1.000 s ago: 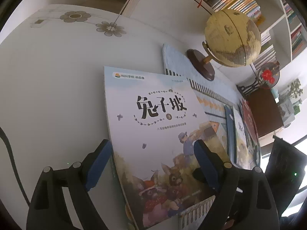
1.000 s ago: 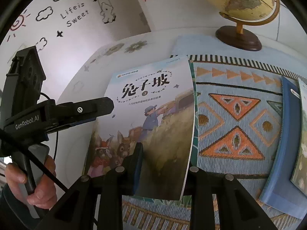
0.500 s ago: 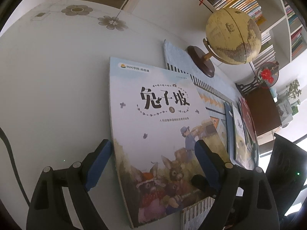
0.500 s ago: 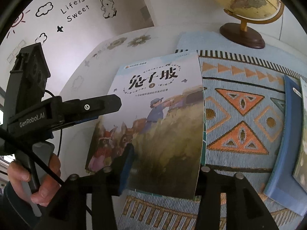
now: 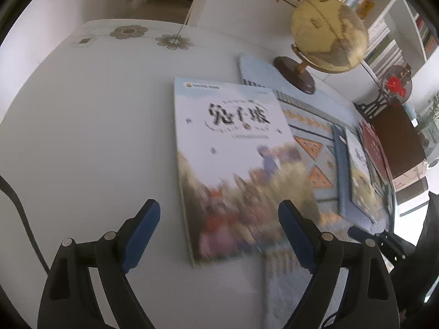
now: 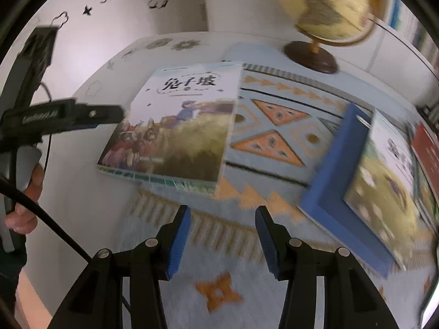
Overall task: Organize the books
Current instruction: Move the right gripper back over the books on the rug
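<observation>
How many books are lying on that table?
4, perhaps more hidden: the rabbit picture book, half on the patterned mat; a blue book to the right; a second picture book on it; a red one at the edge.

Globe [image 5: 328, 34] beside patterned mat [image 6: 274, 126]

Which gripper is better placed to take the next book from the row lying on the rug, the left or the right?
Probably the right gripper: it is open and empty, and the blue book lies close beside it. The left gripper faces the stack.
</observation>
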